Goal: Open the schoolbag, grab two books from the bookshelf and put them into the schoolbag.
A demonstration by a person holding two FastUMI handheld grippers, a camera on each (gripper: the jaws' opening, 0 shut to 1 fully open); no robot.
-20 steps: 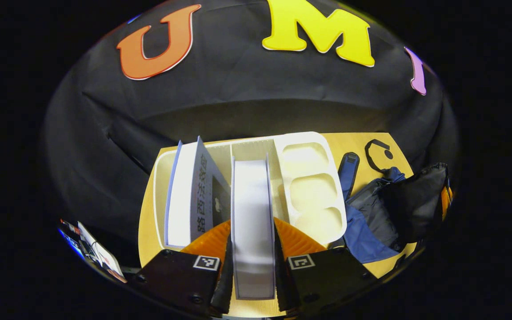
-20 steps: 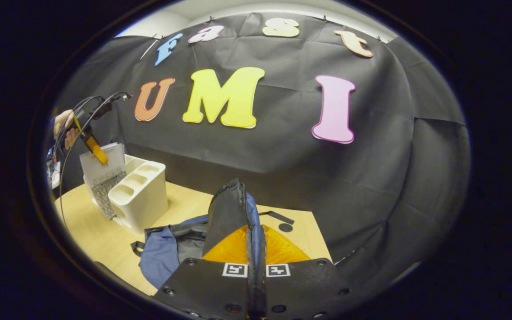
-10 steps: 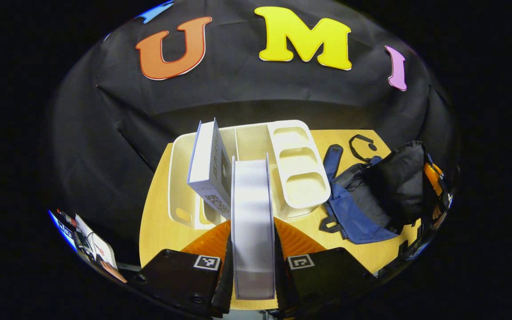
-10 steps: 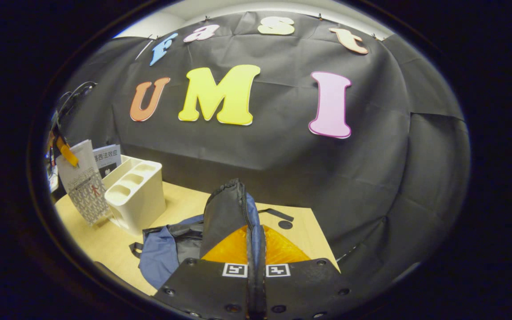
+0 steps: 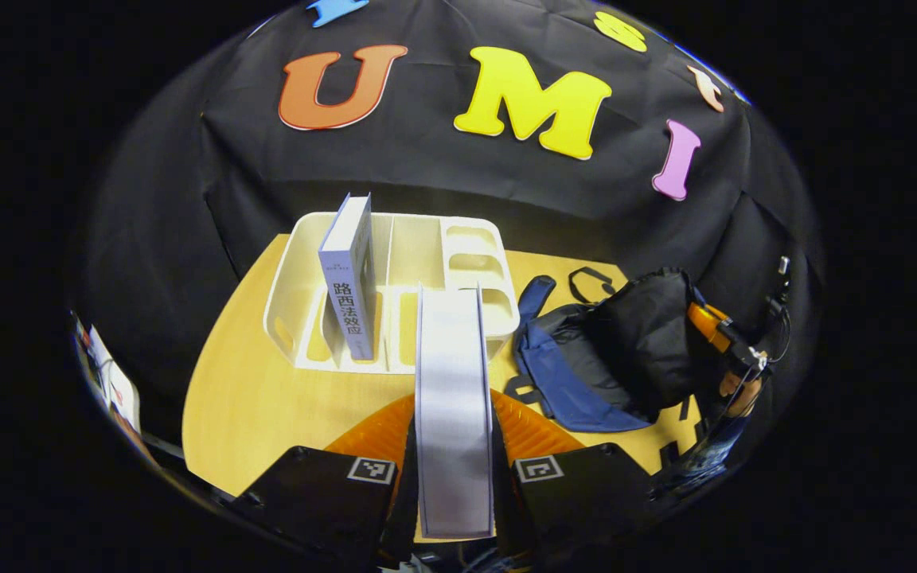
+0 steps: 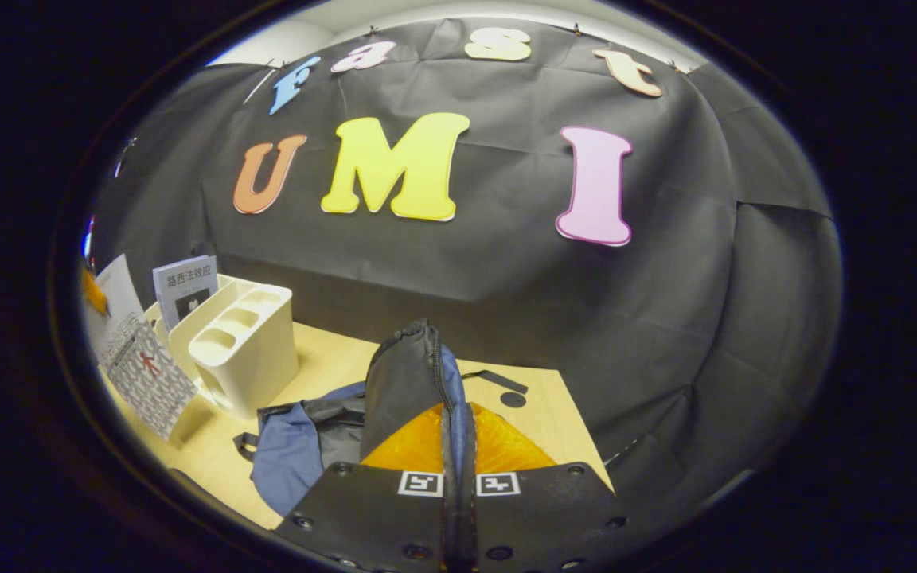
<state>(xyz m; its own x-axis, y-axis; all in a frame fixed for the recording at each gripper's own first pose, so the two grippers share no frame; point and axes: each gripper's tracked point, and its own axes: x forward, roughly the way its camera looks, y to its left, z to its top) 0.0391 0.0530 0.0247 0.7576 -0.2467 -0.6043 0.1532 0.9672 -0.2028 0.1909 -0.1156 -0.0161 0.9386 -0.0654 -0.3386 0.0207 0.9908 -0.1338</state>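
Book [image 5: 454, 398] clamped between left tool [image 5: 454, 485] fingers

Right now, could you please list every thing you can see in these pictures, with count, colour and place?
table: one, light wood, under everything.
bookshelf: one, cream, on the table's far left part.
books: two; one white, standing in the bookshelf; one white-edged, held out of the bookshelf, between the left fingers.
schoolbag: one, blue and black, on the table right of the bookshelf; its upper edge is pinched and lifted.
left hand-held gripper: one, shut on the held book.
right hand-held gripper: one, shut on the schoolbag's edge.
hand: one, holding the right hand-held gripper.
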